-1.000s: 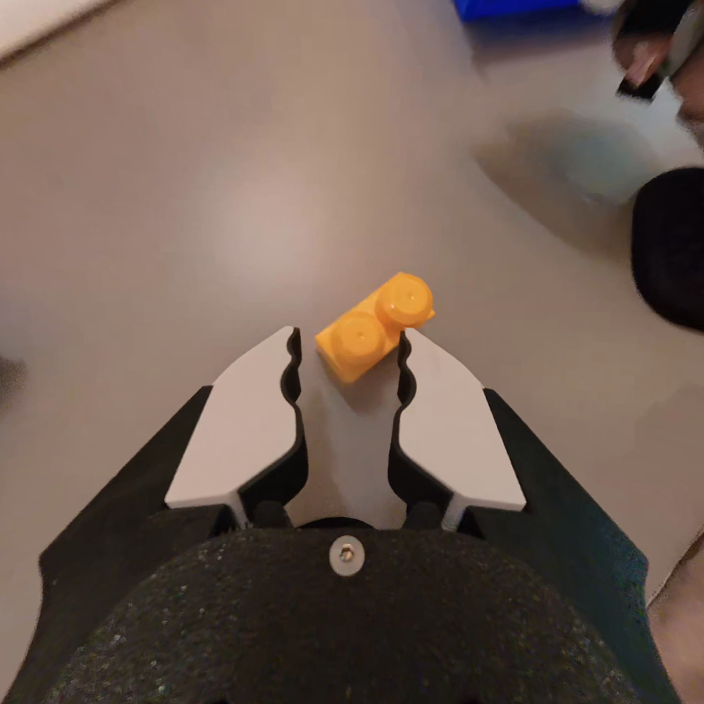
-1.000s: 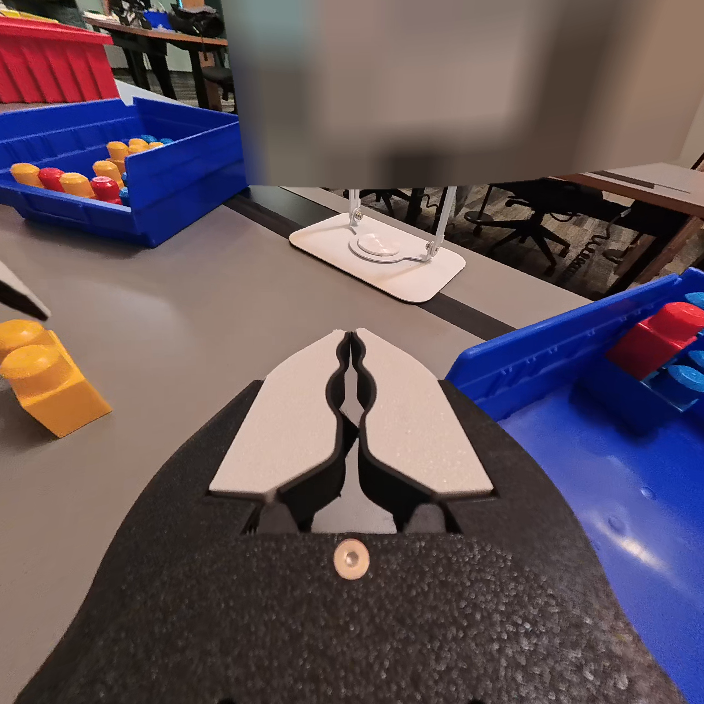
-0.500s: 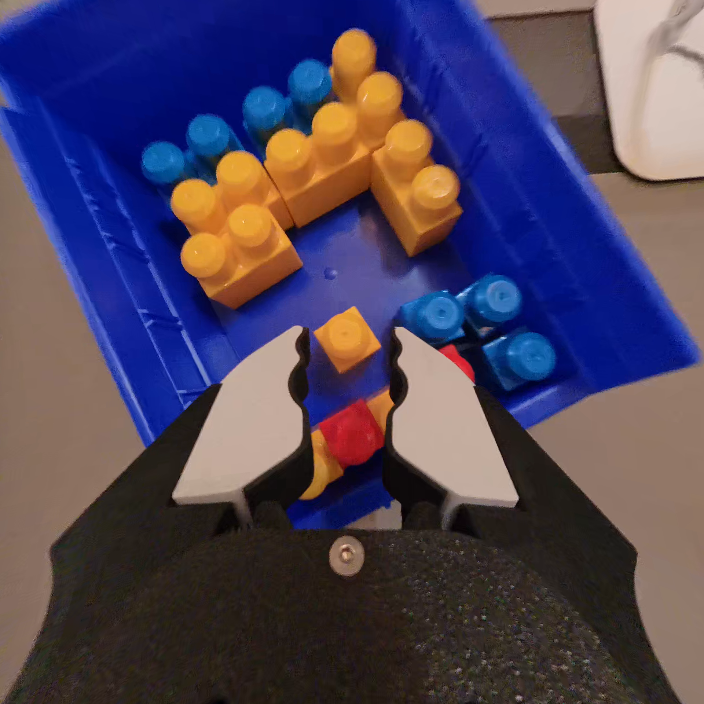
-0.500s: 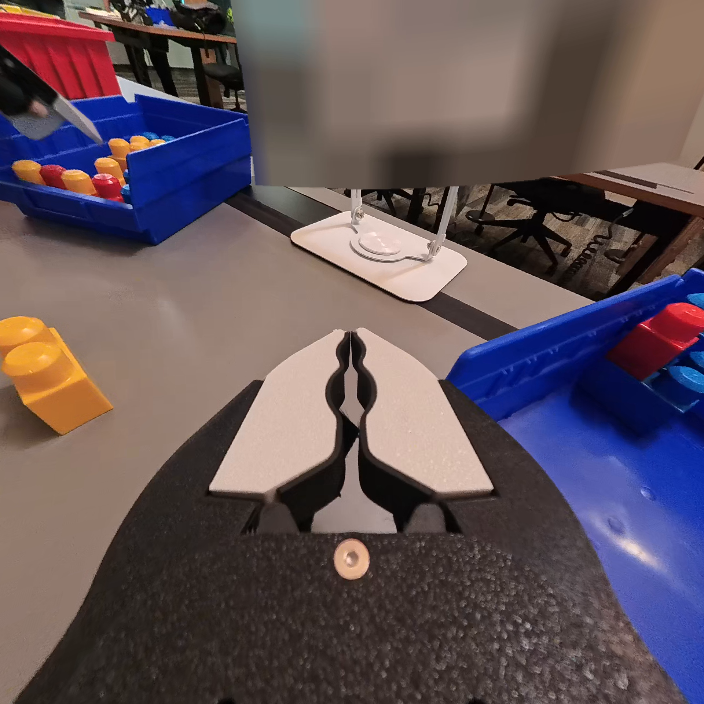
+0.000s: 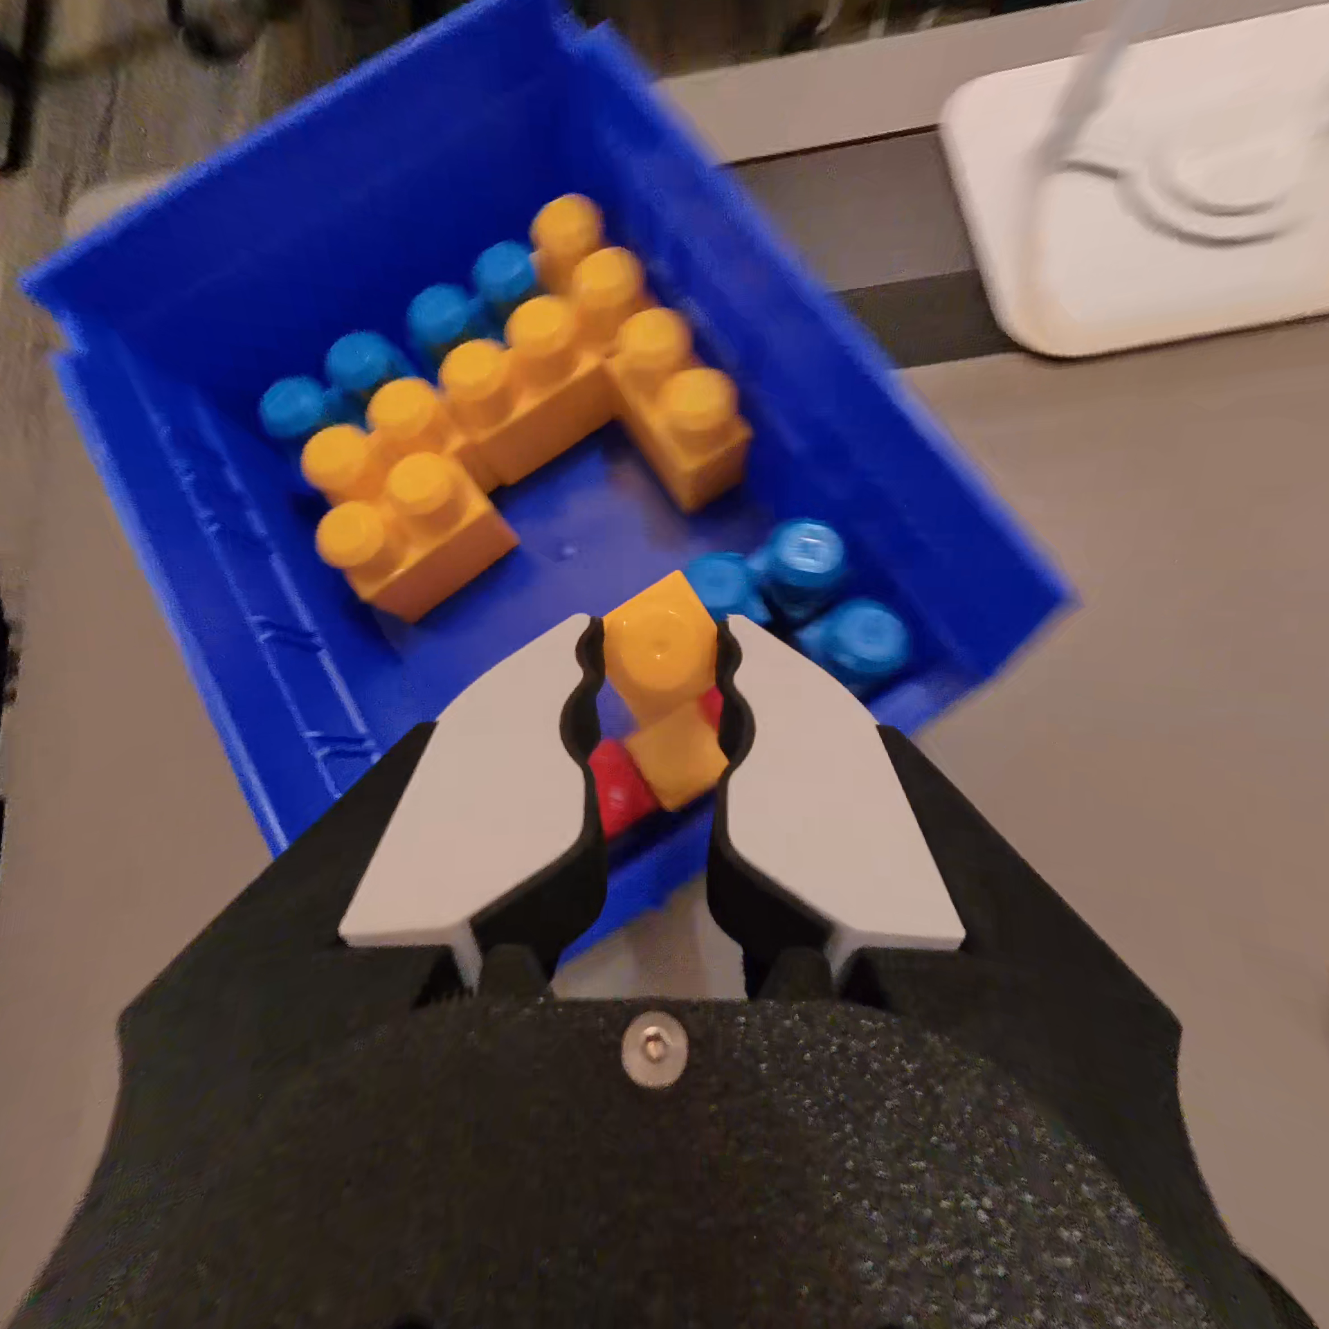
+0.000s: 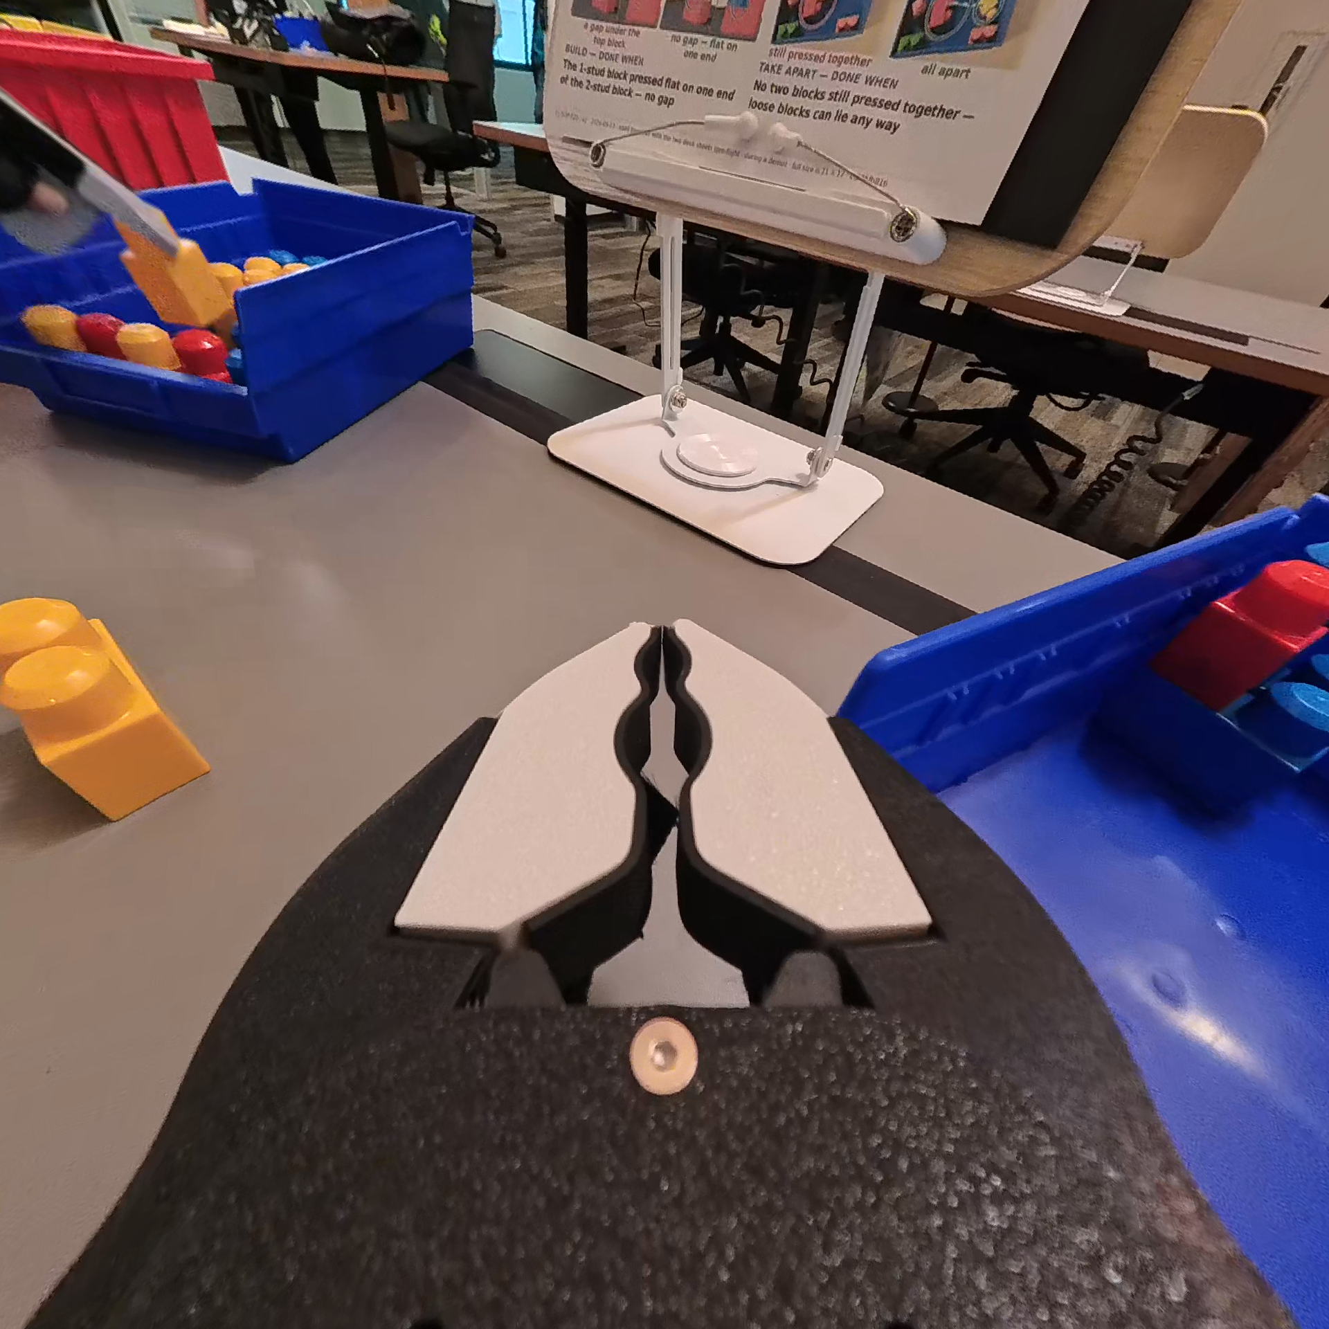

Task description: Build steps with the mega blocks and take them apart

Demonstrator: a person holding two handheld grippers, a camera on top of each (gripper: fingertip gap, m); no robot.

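Note:
My left gripper (image 5: 656,633) is shut on a small yellow one-stud block (image 5: 658,651) and holds it above a blue bin (image 5: 216,561) of yellow, blue and red blocks. In the right wrist view the left gripper (image 6: 169,248) holds that block (image 6: 180,288) over the same bin (image 6: 345,338) at the far left. A yellow two-stud block (image 6: 86,712) lies tilted on the grey table to the left. My right gripper (image 6: 661,633) is shut and empty, low over the table next to a second blue bin (image 6: 1007,683) with a red block (image 6: 1266,633).
A white stand base (image 6: 719,475) sits at the table's far edge and carries an instruction board (image 6: 791,72); it also shows in the left wrist view (image 5: 1151,180). A red bin (image 6: 108,108) stands behind the left bin. Chairs and desks stand beyond the table. Across from one pair of fingers to the other is roughly 45 centimetres.
My left gripper left the two-stud block on the table, moved over the bin, shut on the one-stud yellow block and raised it. The right gripper has not moved.

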